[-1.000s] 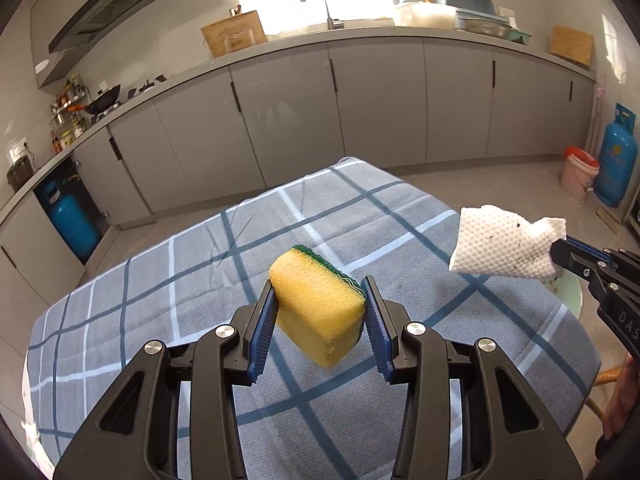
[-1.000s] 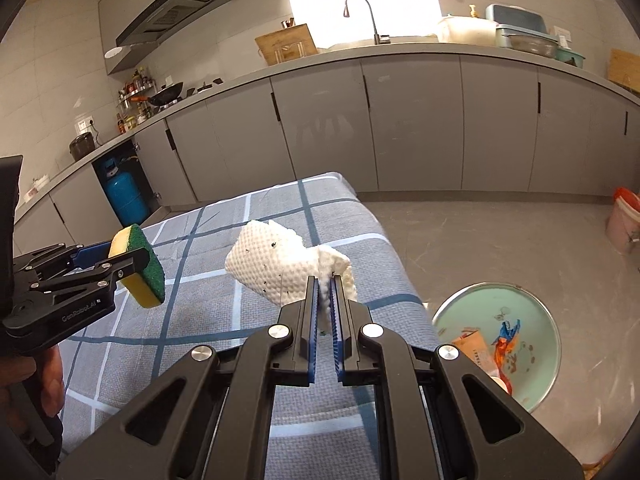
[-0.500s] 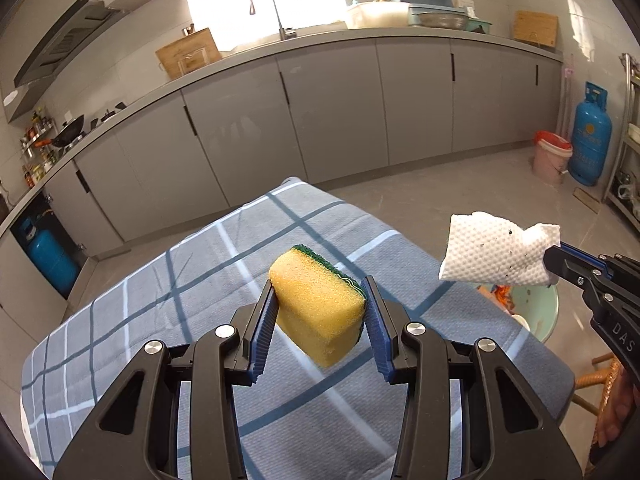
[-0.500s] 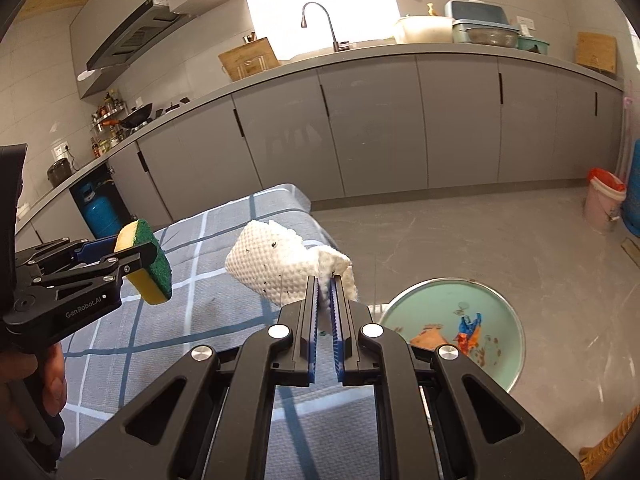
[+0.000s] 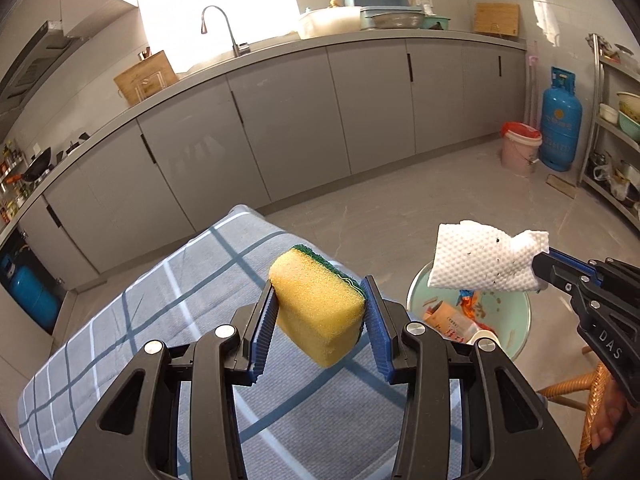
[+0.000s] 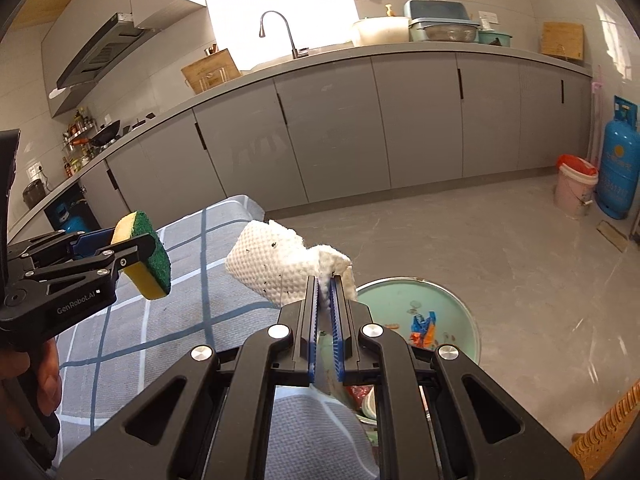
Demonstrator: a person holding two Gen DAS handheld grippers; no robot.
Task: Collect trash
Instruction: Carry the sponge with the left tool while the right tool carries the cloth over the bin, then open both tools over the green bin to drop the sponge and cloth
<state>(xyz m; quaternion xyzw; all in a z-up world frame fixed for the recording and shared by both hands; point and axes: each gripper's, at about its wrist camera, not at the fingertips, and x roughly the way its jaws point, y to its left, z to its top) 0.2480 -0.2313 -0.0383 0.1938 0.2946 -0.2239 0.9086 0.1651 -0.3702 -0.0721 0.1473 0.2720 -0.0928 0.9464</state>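
White paper towel (image 6: 280,266), limp and light, pinched at one crumpled corner by right gripper (image 6: 327,292); left gripper (image 5: 320,312) clamped springy sponge (image 5: 318,304).

Both grippers up in the air, each clamped on smth.

L gripper (image 5: 320,312) sits above the checked cloth (image 5: 192,304), level w/ fingers pointing fwd, blue pads (image 5: 264,332) pressed into both sides of the sponge (image 5: 318,306); jaws held fairly wide by it. In the right wrist view the L gripper (image 6: 132,258) reaches in from the side over the cloth (image 6: 180,320), person's L hand (image 6: 40,380) wrapped round its grip. R gripper (image 6: 325,300) is past the cloth's edge, jaws nearly together, pinching the paper towel (image 6: 276,268) at one end. From the left wrist view the R gripper (image 5: 538,266) points inward toward the cloth's edge.
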